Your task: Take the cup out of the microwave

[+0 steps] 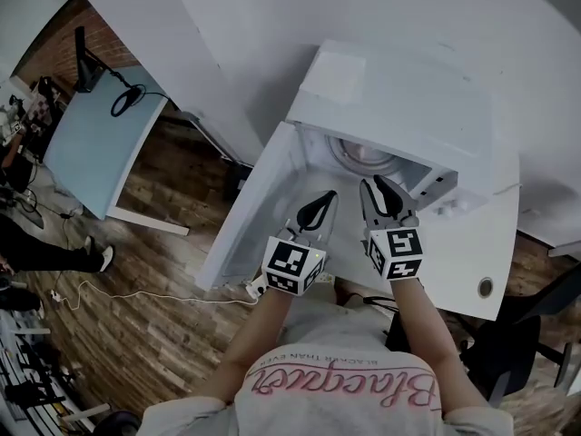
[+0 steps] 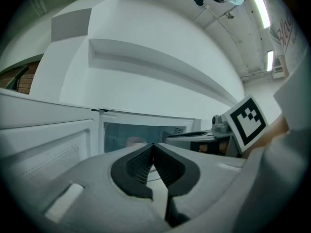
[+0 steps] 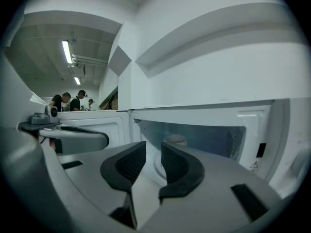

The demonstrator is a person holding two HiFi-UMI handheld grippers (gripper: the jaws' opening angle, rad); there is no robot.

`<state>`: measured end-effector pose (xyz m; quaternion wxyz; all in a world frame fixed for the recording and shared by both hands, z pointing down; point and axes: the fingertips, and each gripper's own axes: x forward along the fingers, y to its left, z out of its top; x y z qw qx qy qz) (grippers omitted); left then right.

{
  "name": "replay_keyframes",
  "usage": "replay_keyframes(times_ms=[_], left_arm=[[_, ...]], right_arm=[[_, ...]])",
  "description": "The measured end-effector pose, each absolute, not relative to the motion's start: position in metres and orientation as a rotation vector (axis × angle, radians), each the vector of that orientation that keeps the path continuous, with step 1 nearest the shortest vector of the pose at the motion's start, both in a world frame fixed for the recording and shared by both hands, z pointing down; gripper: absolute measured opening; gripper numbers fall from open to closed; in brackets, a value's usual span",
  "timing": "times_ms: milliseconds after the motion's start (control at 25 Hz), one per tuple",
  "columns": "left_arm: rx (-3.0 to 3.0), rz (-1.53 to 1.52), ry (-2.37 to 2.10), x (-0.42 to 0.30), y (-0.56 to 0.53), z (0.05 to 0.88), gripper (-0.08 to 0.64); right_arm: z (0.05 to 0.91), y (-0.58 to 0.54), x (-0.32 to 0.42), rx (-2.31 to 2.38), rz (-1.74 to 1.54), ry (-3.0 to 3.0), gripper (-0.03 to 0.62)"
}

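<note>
The left gripper (image 2: 153,146) has its dark ribbed pads pressed tip to tip, with nothing between them. The right gripper (image 3: 153,148) has its pads a narrow gap apart, also with nothing between them. Both point into the mouth of the white box-shaped microwave (image 3: 204,111).

In the right gripper view, the small pale cup (image 3: 175,140) sits on the round turntable inside the cavity, just past the pad tips at 1 o'clock and clear of them. In the left gripper view it is only a dim shape at 11 o'clock from the tips. From the head view, the grippers lie side by side at the opening's front edge. The white microwave door (image 1: 250,207) is swung wide open toward 8 o'clock, and the pale turntable (image 1: 363,157) shows at 12 o'clock. I cannot pick out the cup in that view.

So the door is open and the approach is made. Reaching in, gripping, lifting and bringing the cup out are all, by my reading, left to do, and the right gripper looks the likelier one for it.

For writing:
- Each gripper carries a cube with black-and-white square markers (image 1: 292,263).
- A small triangular warning label (image 3: 253,165) sits on the microwave's right frame, too small to read.
- The person's grey shirt (image 1: 345,380) has pink script, seen upside down, which I cannot read with confidence.
- No brand shows on the microwave.
</note>
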<state>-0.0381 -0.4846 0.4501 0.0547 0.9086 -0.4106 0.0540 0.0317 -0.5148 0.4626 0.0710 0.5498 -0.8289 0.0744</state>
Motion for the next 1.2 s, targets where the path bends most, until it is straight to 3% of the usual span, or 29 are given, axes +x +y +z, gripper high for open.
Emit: replay_keyframes(times_ms=[1200], left_arm=[[2.794, 0.211, -1.099, -0.037, -0.521, 0.482, 0.005]], right_arm=[[0.525, -0.622, 0.035, 1.853, 0.271, -2.213, 0.097]])
